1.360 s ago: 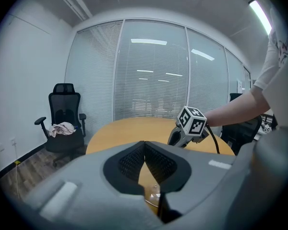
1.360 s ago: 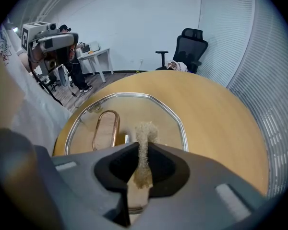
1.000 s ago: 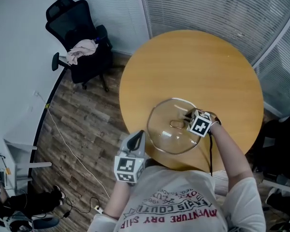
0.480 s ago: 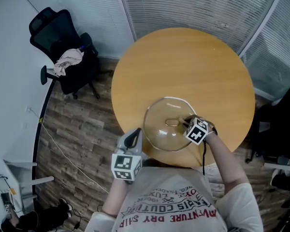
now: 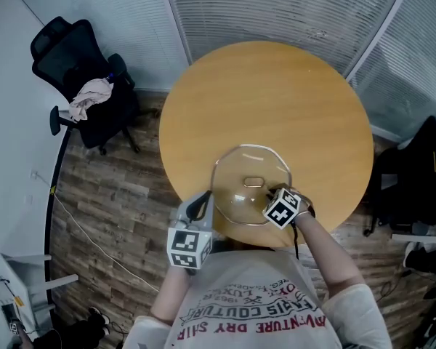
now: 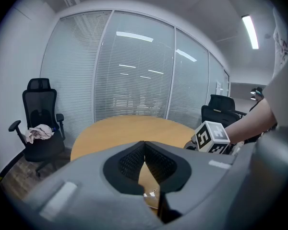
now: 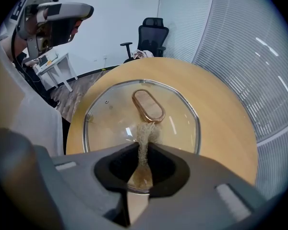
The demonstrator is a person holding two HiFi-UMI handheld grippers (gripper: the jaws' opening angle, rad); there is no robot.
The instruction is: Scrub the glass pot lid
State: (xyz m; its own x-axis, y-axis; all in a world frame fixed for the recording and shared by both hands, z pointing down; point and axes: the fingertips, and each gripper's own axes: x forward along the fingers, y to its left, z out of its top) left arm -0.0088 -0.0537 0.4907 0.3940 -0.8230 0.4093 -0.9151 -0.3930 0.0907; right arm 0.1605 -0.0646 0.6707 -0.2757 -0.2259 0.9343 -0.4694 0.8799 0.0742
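A glass pot lid with a metal rim and an oblong handle lies flat on the round wooden table, near its front edge. My right gripper is over the lid's near right part, shut on a beige bristly scrubber. The scrubber's tuft touches the glass just in front of the handle. My left gripper hovers at the table's near left edge beside the lid. Its jaws are shut with nothing between them.
A black office chair with a pale cloth on its seat stands left of the table. Another dark chair is at the right. Blinds on glass walls run behind the table. A white cable lies on the wood floor.
My right gripper with the scrubber has slid from the right of the handle toward the lid's near side. The left gripper stays by the table edge. The head view has shifted.
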